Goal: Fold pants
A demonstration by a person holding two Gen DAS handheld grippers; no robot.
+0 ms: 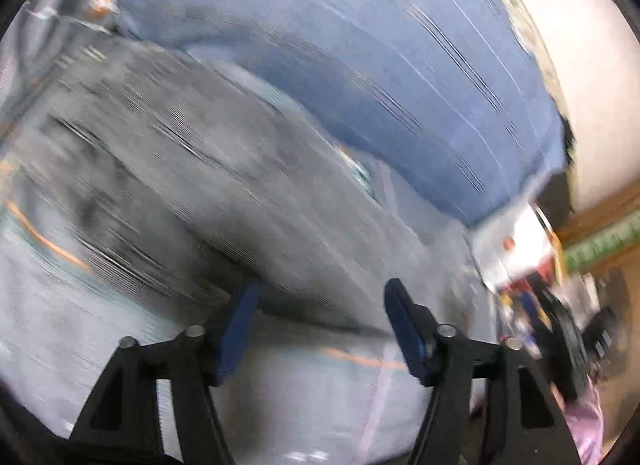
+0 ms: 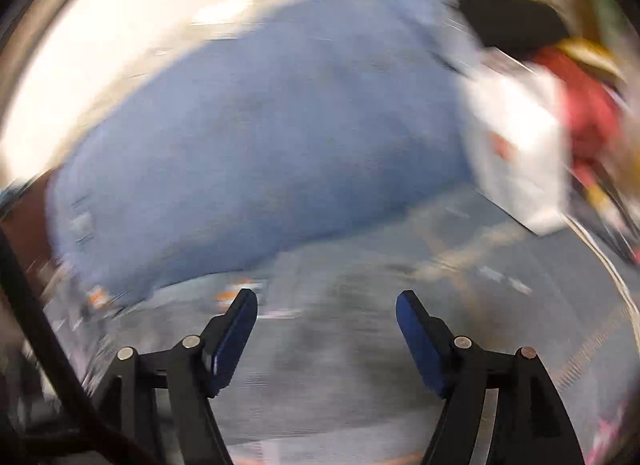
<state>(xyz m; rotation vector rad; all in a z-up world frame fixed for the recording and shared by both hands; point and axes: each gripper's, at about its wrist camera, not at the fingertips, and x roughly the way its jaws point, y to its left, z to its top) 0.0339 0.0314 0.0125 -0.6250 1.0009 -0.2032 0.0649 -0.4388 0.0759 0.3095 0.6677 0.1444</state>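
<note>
Both views are smeared by motion. The pants (image 1: 180,185) are pale grey-blue denim with orange stitching, and in the left wrist view they fill the left and middle. My left gripper (image 1: 323,285) hangs just above them, open, its blue pads wide apart and nothing between them. In the right wrist view the same pale denim (image 2: 360,345) lies under my right gripper (image 2: 326,295), which is also open and empty. I cannot tell how the pants are folded.
A darker blue cloth (image 1: 400,65) (image 2: 260,145) spreads beyond the pants. A white box (image 2: 516,145) (image 1: 516,241) with red items (image 2: 588,105) behind it stands at its right end. A lilac sleeve (image 1: 584,425) shows at the lower right. A pale wall (image 1: 600,65) lies beyond.
</note>
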